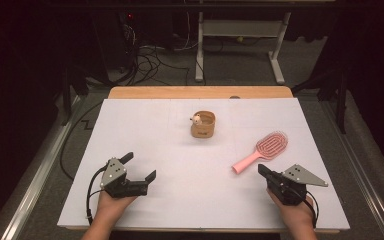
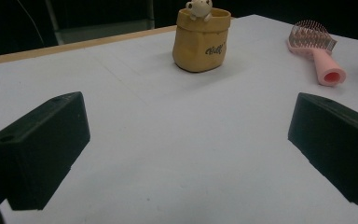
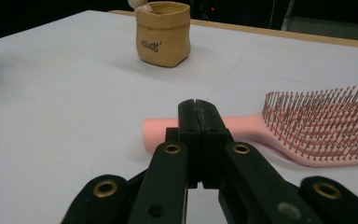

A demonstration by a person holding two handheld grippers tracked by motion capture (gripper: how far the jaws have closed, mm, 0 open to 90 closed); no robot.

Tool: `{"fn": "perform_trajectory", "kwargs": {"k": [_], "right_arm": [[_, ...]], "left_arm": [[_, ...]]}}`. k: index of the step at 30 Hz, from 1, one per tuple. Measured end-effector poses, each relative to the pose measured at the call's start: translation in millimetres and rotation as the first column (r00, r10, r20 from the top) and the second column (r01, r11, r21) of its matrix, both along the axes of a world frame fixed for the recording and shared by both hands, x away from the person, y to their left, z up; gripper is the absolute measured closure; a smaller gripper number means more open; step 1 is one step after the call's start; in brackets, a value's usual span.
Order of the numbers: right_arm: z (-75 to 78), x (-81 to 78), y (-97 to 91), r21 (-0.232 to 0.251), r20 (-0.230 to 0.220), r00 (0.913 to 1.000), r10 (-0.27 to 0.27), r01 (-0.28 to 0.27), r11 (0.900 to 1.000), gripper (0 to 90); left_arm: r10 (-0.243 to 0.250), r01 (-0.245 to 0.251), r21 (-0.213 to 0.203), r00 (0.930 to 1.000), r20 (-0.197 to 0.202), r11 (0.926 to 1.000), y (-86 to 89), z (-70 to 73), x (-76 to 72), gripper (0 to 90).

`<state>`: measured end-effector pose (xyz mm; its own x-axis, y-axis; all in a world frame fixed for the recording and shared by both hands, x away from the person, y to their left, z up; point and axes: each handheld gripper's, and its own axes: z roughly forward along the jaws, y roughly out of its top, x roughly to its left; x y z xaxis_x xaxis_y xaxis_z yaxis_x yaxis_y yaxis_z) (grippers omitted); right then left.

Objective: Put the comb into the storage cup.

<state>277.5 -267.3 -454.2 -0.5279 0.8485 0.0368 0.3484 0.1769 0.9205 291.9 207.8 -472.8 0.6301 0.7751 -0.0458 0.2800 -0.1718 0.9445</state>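
Fingers come first, low in the high view: the left gripper (image 1: 143, 170) rests at the lower left of the frame on the white surface (image 1: 145, 130) with its fingers spread wide and nothing between them. At the lower right, the right gripper (image 1: 261, 169) has its fingers pressed together, empty, their tips pointing at the near end of the pink hairbrush (image 1: 262, 150).

The hairbrush lies flat at the right of the frame, handle toward the person and bristled head angled away to the upper right. In the right gripper view its handle (image 3: 161, 133) runs crosswise just beyond the closed tips; whether they touch it cannot be told.

Farther off, near the middle of the frame, stands a small tan pouch (image 1: 203, 125) with a little figure (image 1: 196, 119) peeking over its rim, well apart from the brush.

This looks like the approach, before any grasp. Next, the right fingers would need to part, straddle the handle, then close on it.
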Motion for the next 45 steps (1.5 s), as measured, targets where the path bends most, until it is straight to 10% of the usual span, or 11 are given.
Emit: {"fn": "perform_trajectory", "kwargs": {"k": [8,25,45], "right_arm": [[2.8,13.5,7.2,-0.013,0.009,1.0000,0.003,-0.003,0.9999,90.0],[6.0,85.4,47.6,-0.146,-0.132,0.9913,-0.009,-0.010,0.9892,90.0],[-6.4,92.2,58.1,-0.275,-0.262,0.9652,-0.001,-0.073,0.9587,90.0]], "left_arm": [[-0.003,0.003,-0.005,1.0000,-0.002,1.0000,-1.4,-0.6,0.0,0.0],[0.006,-0.006,-0.028,1.0000,-0.001,0.9996,0.7,0.4,4.2,0.0],[0.010,-0.010,-0.028,0.9999,-0.006,0.9995,0.7,0.6,5.3,0.0]]}}
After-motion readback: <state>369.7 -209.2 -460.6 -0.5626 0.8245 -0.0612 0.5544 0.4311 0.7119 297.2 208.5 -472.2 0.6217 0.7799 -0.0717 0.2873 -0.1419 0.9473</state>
